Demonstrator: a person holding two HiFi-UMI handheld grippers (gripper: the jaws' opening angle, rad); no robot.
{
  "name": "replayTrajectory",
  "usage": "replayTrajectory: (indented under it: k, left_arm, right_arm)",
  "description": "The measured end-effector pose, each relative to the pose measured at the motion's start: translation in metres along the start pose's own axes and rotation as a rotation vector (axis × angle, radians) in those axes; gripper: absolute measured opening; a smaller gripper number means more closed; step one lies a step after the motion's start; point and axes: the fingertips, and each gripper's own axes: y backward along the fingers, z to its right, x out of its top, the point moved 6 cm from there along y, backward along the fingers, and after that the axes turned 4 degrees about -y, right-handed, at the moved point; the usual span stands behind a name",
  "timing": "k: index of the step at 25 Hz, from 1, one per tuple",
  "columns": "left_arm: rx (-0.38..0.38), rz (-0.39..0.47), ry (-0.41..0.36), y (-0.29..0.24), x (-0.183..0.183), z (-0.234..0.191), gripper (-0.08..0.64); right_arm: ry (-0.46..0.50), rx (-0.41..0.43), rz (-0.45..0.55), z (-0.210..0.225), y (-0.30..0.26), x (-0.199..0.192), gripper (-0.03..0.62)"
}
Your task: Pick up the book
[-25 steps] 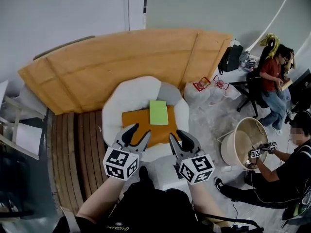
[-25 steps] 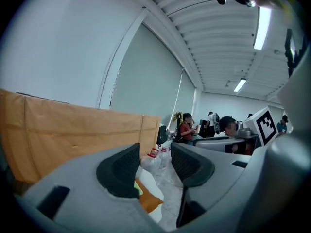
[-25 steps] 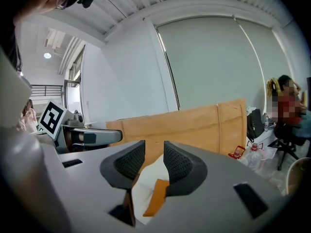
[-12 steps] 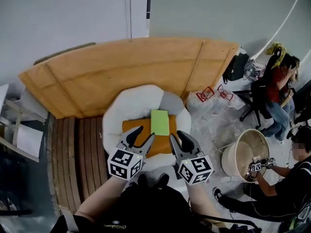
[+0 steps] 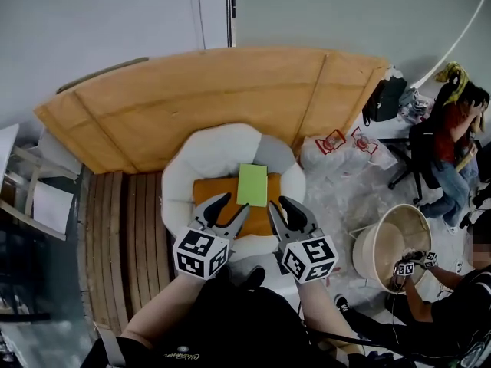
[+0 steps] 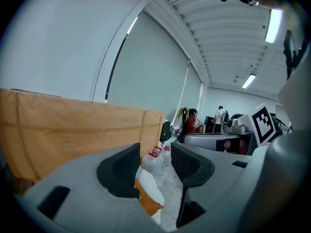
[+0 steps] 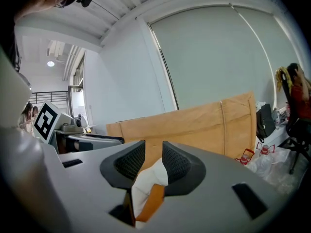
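Note:
A light green book lies flat on an orange cushion in a round white chair. My left gripper hovers over the cushion's front left, just short of the book, jaws shut and empty. My right gripper hangs at the book's near right corner, also shut on nothing. In the left gripper view the left gripper frames a strip of the cushion. The right gripper, in the right gripper view, points over the chair's white padding. Neither gripper view shows the book.
A large curved wooden board leans behind the chair. Wooden slats lie to the left. Clear plastic bags with bottles and a round pale tub sit to the right, where a person crouches and another sits.
Both grippers have moved forward over the chair, closer to the green book. Their jaws stay shut.

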Motion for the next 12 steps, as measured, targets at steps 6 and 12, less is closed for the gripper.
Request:
replayTrajectory:
  k: [6,12]
  left_arm:
    - [0.028,-0.068,0.024,-0.013,-0.021,-0.014,0.199]
    - [0.028,-0.13,0.093,-0.039,-0.048,-0.063,0.199]
  right_arm:
    - [-0.039,0.013,-0.069,0.012,-0.024,-0.022,0.103]
    - [-0.07,-0.038,-0.154,0.03,-0.072,-0.042,0.102]
